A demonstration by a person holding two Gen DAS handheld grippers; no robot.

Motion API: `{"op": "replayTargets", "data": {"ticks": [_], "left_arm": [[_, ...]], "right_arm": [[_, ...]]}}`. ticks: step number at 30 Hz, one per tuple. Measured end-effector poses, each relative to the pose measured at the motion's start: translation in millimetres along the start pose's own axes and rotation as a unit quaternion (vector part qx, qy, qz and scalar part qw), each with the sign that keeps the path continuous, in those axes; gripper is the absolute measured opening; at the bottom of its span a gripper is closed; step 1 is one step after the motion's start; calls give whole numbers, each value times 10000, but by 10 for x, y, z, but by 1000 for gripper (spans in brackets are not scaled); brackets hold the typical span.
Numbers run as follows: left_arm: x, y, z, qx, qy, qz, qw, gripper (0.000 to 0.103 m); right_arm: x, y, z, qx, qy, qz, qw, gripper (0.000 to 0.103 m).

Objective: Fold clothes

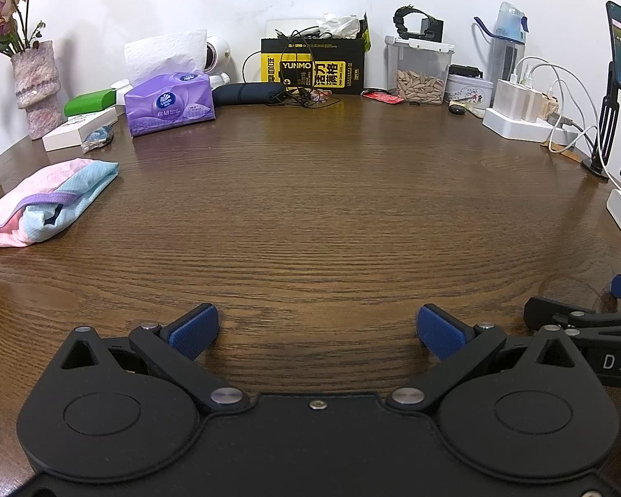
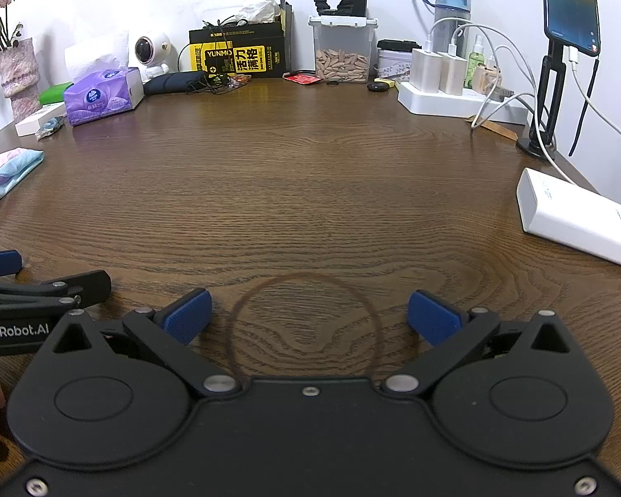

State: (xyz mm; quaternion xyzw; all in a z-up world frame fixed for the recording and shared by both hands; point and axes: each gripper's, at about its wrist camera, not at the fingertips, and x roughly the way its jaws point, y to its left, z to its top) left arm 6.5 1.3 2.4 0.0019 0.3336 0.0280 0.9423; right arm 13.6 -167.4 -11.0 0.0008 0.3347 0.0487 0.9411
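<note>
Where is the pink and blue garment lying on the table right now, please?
The pink and blue garment lies bundled at the table's far left edge in both wrist views, nearer than the purple tissue box.

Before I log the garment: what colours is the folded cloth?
The folded cloth is pink and light blue with a purple band, clearest in the left wrist view.

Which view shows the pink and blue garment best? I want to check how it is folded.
The left wrist view: the folded garment lies large at the left, with its purple band and layered edges clear. The right wrist view shows only a small part of it, cut off by the left frame edge.
</note>
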Motion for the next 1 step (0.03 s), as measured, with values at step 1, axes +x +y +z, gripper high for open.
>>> {"op": "replayTargets", "data": {"ticks": [1], "left_arm": [[0,-4,1,5,1,5,10000,103]], "right_arm": [[0,1,0,0,0,0,10000,103]]}}
